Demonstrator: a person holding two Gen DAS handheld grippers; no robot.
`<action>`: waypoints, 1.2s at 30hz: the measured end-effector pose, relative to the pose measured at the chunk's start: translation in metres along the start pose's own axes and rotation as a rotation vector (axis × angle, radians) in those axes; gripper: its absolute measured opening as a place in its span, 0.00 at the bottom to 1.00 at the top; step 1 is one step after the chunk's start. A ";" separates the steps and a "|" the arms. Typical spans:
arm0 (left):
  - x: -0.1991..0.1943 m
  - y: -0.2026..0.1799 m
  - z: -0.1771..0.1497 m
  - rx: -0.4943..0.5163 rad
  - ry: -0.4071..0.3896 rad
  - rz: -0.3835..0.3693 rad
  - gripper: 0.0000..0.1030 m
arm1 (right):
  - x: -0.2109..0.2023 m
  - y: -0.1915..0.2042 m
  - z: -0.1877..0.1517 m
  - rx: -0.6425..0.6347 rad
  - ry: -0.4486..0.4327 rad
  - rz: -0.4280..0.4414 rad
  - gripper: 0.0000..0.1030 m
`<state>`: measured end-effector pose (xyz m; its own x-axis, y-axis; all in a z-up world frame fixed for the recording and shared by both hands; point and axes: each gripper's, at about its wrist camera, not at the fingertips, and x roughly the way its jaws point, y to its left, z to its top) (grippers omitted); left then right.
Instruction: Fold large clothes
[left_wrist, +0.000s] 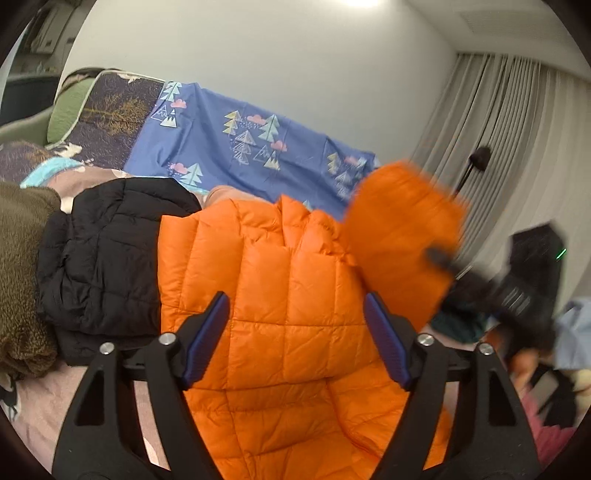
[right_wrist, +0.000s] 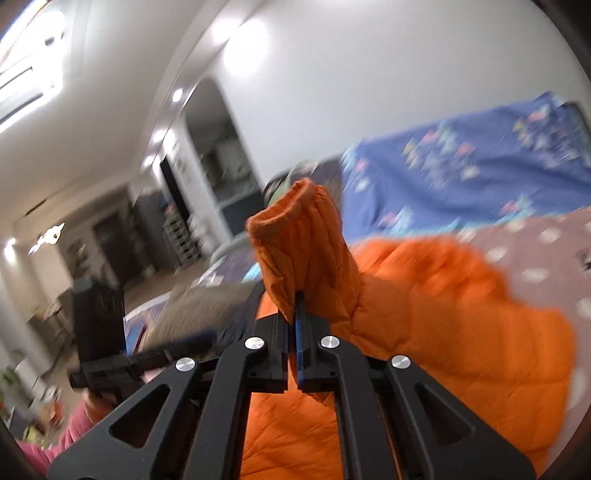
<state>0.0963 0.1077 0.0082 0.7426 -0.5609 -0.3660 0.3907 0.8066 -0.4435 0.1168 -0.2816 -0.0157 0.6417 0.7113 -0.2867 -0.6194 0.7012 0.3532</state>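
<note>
An orange puffer jacket (left_wrist: 280, 295) lies spread on the bed. My left gripper (left_wrist: 295, 299) hovers just above its body, open, with nothing between the blue pads. In the right wrist view my right gripper (right_wrist: 298, 299) is shut on the jacket's orange sleeve (right_wrist: 303, 240), which stands up from the jaws with its cuff on top. The left wrist view shows that lifted sleeve (left_wrist: 402, 236) at the right, blurred, with the right gripper (left_wrist: 439, 258) on its lower edge.
A black puffer jacket (left_wrist: 103, 258) and a brown fleece (left_wrist: 18, 277) lie left of the orange jacket. Blue tree-print bedding (left_wrist: 240, 140) lies behind, against the wall. Curtains (left_wrist: 498, 129) hang at the right. The bed's pink dotted sheet (right_wrist: 535, 251) shows beside the jacket.
</note>
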 end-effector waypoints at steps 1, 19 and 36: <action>-0.003 0.003 0.000 -0.010 -0.004 -0.017 0.80 | 0.011 0.009 -0.008 -0.014 0.027 0.003 0.03; 0.078 0.037 -0.013 0.054 0.155 0.190 0.13 | 0.094 0.051 -0.079 -0.107 0.320 -0.021 0.33; 0.068 0.040 -0.023 0.222 0.054 0.452 0.76 | 0.008 -0.052 -0.093 0.091 0.319 -0.285 0.36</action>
<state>0.1498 0.0975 -0.0537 0.8374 -0.1508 -0.5253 0.1473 0.9879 -0.0487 0.1124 -0.3081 -0.1189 0.6003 0.4795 -0.6401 -0.3860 0.8747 0.2932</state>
